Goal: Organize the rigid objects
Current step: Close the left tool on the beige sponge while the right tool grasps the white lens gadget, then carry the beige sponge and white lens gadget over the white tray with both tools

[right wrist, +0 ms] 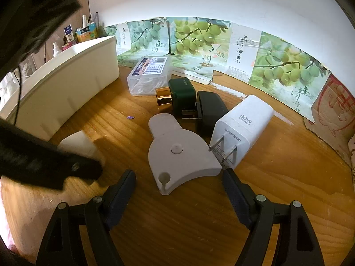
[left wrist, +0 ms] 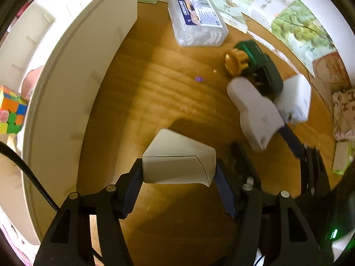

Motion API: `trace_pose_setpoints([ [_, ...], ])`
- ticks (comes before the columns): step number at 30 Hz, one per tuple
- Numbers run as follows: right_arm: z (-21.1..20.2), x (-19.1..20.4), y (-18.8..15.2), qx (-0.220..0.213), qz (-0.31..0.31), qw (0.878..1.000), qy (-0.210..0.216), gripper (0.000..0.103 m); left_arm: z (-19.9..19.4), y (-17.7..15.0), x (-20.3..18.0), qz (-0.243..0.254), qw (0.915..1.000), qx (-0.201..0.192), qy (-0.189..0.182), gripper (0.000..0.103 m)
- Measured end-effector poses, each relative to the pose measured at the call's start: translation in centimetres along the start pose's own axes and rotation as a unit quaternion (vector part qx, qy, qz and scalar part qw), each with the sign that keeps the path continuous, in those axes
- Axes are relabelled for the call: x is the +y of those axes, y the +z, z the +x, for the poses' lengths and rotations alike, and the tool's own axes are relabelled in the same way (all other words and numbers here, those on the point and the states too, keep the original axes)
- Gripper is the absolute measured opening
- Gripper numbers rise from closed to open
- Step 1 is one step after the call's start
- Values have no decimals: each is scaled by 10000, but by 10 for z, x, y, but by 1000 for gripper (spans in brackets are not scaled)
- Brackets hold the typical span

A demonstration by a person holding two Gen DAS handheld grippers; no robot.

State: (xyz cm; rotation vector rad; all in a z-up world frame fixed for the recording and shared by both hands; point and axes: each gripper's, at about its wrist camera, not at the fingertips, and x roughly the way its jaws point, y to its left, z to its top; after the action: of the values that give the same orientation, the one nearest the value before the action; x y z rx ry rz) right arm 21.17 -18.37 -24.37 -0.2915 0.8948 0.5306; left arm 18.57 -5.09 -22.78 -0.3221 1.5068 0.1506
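While the left gripper (left wrist: 178, 177) is clenching a white wedge-shaped block (left wrist: 177, 155) between its jaws and holding it just above the table (left wrist: 155, 77), the main risk is lying in that grip: the block's sides are tapering and smooth, so a tilt or a knock against the wall of the white bin (left wrist: 73, 66) could be letting it slide out. The block is looking hard, off-white and glossy, with a curved seam across its near face, and it is sitting square between the ribbed blue pads (left wrist: 133, 190). It is hanging near the bin, which is running along the table's left edge and is already holding a colourful puzzle cube (left wrist: 12, 110).

The right gripper (right wrist: 178, 184) is waiting with its jaws released and nothing between them, just short of a flat grey keyhole-shaped piece (right wrist: 177, 153). Crowding that piece are a white charger (right wrist: 241, 128), whose prongs are nearly touching it, a dark green charger (right wrist: 183, 95), a black adapter (right wrist: 210, 108) and a gold cap (right wrist: 163, 97); closing there carelessly could be nudging the neighbours. A clear plastic box (right wrist: 148, 75) is lying beyond, toward the table's back edge.
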Motion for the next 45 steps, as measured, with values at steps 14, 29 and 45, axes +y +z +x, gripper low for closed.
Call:
trace_pose_setpoints([
  [14, 9, 2, 14, 69, 95, 9999, -76, 82, -27, -56, 22, 411, 9991, -57, 1, 66],
  [29, 18, 4, 30, 161, 576, 9974, -395, 66, -70, -87, 43, 1026, 9947, 45, 27, 66],
  [45, 6, 13, 18, 542, 1268, 9866, -868, 65, -119, -80, 96, 1050, 9938, -214, -292, 66],
])
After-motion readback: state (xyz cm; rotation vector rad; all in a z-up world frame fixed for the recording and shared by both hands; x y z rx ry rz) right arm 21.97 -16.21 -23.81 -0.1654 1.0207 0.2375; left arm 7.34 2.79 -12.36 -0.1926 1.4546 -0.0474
